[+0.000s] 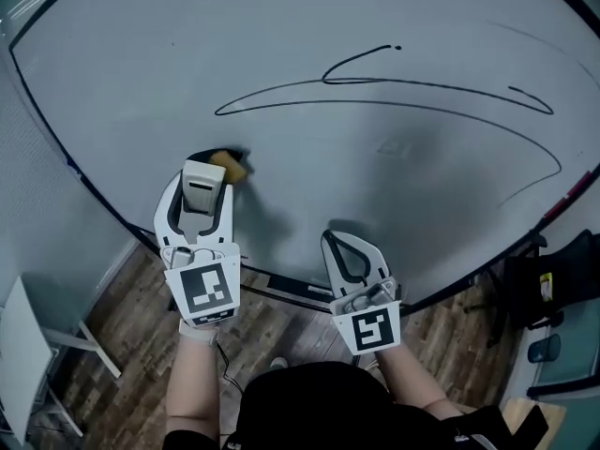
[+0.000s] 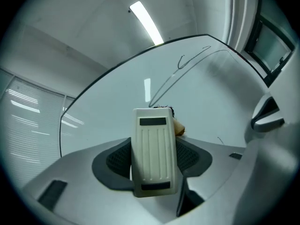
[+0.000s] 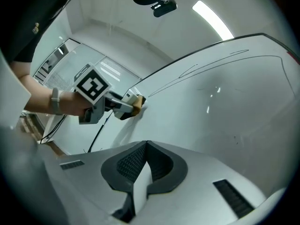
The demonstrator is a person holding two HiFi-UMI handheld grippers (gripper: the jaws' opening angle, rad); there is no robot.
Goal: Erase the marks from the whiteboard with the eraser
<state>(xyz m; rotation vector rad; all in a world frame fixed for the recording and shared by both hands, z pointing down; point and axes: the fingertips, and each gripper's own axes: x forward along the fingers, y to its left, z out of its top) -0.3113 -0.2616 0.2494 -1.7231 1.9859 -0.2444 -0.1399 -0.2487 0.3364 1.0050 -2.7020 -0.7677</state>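
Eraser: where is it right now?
Head view, left side: the eraser is clamped in the left gripper's jaws, its pad against the whiteboard's lower left, just below the left end of the long marks.

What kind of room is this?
Probably an office or classroom: there's a big whiteboard with pen marks, a long strip light overhead, and window blinds.
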